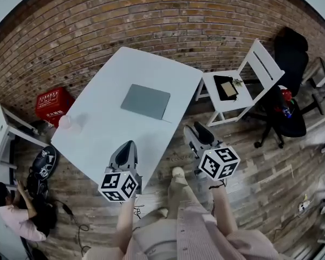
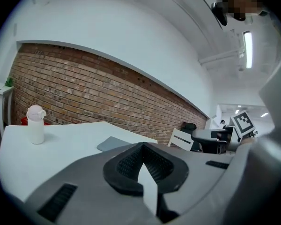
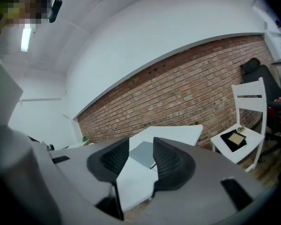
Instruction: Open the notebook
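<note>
I am seeing the left gripper (image 2: 141, 146) with its black ribbed pads (image 2: 124, 165) meeting at the tips. Only a narrow wedge is showing behind them, and they are gripping nothing. The right gripper (image 3: 141, 143) is holding its pads (image 3: 171, 165) clearly apart, with nothing between them. Through that gap I am looking at the white table (image 3: 131, 182) and the grey notebook (image 3: 141, 153).

In the head view the left gripper (image 1: 128, 143) is hovering over the near edge of the table (image 1: 97, 129), pointing toward the far side. The right gripper (image 1: 197, 131) is hanging just off the table's right-hand edge, above the wooden floor (image 1: 249, 167), and is pointing much the same way. Neither is touching anything.

The notebook (image 1: 145, 101) is lying flat and closed around the middle of the table, a little nearer the right-hand edge and well apart from both grippers. A small white bottle (image 1: 65, 122) with a pinkish top is standing near the table's left corner. In the left gripper view the bottle (image 2: 35, 124) is showing to the left of the notebook (image 2: 113, 143).

A brick wall (image 1: 151, 20) is running behind the table. A white chair (image 1: 260, 64) is standing to the right with a dark flat object on its seat, and a black office chair (image 1: 290, 85) is sitting beyond it. A red crate (image 1: 54, 103) is on the floor by the wall at the left, and a person (image 1: 16, 213) is crouching at the lower left.
</note>
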Motion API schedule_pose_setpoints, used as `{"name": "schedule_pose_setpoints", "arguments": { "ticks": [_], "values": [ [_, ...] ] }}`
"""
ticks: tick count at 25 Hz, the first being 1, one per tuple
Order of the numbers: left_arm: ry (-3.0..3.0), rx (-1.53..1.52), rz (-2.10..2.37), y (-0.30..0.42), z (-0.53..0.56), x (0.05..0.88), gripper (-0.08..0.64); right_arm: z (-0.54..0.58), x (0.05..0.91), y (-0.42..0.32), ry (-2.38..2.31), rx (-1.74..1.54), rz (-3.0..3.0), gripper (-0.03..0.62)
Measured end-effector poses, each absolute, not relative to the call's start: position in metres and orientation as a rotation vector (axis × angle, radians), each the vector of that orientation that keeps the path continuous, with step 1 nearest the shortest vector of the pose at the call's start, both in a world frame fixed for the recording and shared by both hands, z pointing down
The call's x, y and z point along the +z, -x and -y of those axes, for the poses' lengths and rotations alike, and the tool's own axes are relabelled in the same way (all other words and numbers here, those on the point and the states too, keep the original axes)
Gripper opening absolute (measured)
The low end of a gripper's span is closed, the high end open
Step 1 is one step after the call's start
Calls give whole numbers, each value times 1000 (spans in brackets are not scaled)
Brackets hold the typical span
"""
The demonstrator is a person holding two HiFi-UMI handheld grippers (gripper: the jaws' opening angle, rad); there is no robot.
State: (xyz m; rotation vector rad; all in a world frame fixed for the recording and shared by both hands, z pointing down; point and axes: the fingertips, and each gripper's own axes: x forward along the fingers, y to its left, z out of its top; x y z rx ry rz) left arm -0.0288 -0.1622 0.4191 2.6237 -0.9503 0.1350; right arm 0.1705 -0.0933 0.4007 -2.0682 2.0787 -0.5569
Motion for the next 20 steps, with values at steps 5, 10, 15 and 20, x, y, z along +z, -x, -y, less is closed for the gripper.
{"name": "schedule_pose_setpoints", "arguments": {
  "ticks": [5, 10, 15, 20],
  "values": [
    [-2579, 147, 989, 0, 193, 425, -8, 136, 409, -196, 2014, -625, -2137, 143],
    [-2541, 156, 1032, -28, 219, 432, -8, 169, 420, -227, 1975, -686, -2178, 143],
    [-2496, 166, 1081, -45, 241, 443, -8, 202, 427, -247, 1907, -747, -2194, 143],
    [-2448, 179, 1124, -57, 259, 455, -8, 229, 436, -260, 1857, -796, -2239, 143]
  ]
}}
